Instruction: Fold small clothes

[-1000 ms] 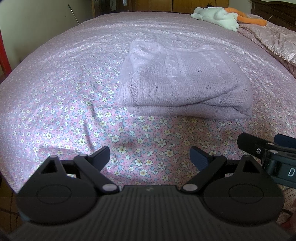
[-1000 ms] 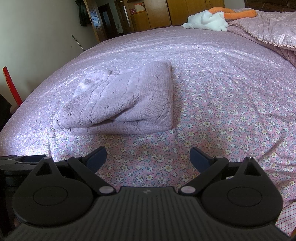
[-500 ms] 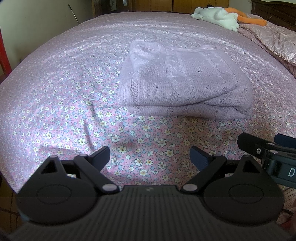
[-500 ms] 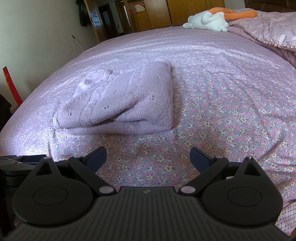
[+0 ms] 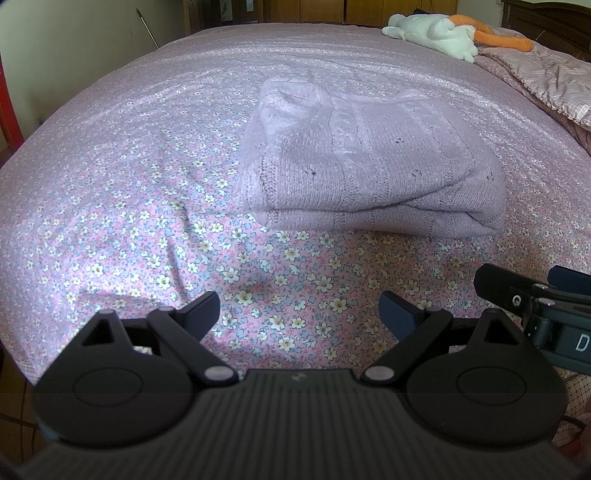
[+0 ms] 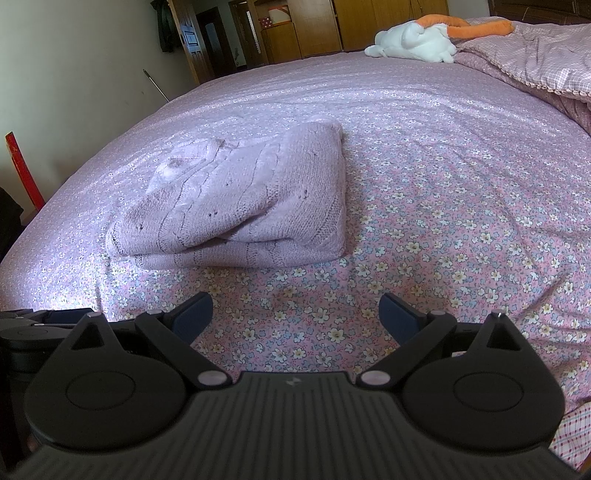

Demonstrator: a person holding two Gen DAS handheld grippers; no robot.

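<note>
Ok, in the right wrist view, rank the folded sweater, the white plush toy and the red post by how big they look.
1. folded sweater, nearest too
2. white plush toy, farther back
3. red post, partly cut off, so unsure

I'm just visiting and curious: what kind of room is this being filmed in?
Most likely a home bedroom. A wide bed with a floral sheet fills the view, a folded lilac sweater lies on it, and a plush toy rests near wooden cupboards.

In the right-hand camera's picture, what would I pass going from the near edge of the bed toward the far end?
Right tool → floral bedsheet → folded lilac sweater → white plush toy → wooden cabinets.
</note>
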